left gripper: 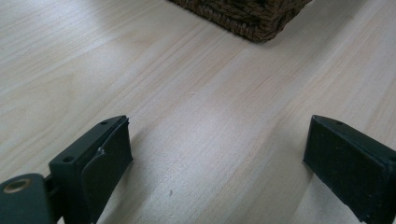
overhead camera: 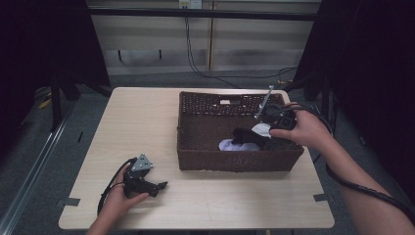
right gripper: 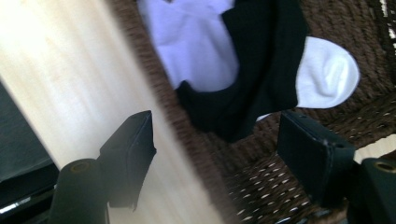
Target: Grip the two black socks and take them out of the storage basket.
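Wicker could be the trouble: the dark brown woven basket point(overhead camera: 195, 152) holds a black sock point(right gripper: 261, 70) lying across white socks point(right gripper: 196, 42) near its right side, and the right gripper point(right gripper: 217, 154) hangs just above them with jaws wide and nothing between. A descent from here might pinch white fabric along with the black, or a jaw might catch the weave or the rim. The right hand point(overhead camera: 303, 128) reaches over the basket's right edge, tilted down. At the near left, the left gripper point(left gripper: 217, 163) rests low over the pale wooden table point(overhead camera: 147, 117), jaws wide, empty.
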Demonstrator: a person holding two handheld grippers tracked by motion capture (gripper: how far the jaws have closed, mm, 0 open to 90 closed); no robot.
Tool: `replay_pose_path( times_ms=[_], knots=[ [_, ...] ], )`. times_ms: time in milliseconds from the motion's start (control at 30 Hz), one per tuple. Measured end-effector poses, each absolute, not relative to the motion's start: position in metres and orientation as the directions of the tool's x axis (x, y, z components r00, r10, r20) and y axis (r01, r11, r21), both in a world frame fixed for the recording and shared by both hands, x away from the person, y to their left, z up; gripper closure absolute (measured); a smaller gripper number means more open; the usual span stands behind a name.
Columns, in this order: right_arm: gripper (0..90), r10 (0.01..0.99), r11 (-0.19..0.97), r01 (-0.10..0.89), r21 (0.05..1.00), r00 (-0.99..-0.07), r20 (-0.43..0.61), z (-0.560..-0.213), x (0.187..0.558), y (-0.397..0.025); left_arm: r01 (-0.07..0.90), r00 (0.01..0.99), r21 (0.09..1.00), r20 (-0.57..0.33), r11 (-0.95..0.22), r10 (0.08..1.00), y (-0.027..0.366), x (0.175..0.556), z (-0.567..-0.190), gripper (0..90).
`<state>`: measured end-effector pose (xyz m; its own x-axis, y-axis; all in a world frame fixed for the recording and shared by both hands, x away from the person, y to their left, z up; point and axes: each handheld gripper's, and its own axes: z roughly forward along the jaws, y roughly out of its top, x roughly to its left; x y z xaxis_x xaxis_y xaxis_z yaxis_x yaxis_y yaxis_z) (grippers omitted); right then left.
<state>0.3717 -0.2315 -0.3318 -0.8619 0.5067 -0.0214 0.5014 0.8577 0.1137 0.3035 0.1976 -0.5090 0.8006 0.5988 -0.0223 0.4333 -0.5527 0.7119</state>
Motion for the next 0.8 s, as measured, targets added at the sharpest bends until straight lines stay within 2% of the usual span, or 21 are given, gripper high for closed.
replay_pose_path(
  times_ms=[467, 733, 800],
  knots=[
    [31.1, 0.557, 0.827, 0.553, 0.103, -0.830, -0.015, -0.368, 0.413, -0.230, 0.433, 0.801, 0.712, -0.023, -0.553, 0.598, 0.198, 0.303, -0.509, 6.7],
    [39.0, 0.562, 0.826, 0.559, 0.074, -0.827, -0.014, -0.386, 0.421, -0.226, 0.435, 0.800, 0.713, -0.024, -0.550, 0.600, 0.197, 0.303, -0.509, 6.5],
    [44.8, 0.565, 0.823, 0.563, 0.074, -0.825, -0.005, -0.389, 0.423, -0.225, 0.434, 0.800, 0.713, -0.024, -0.551, 0.600, 0.197, 0.303, -0.509, 6.4]
  ],
)
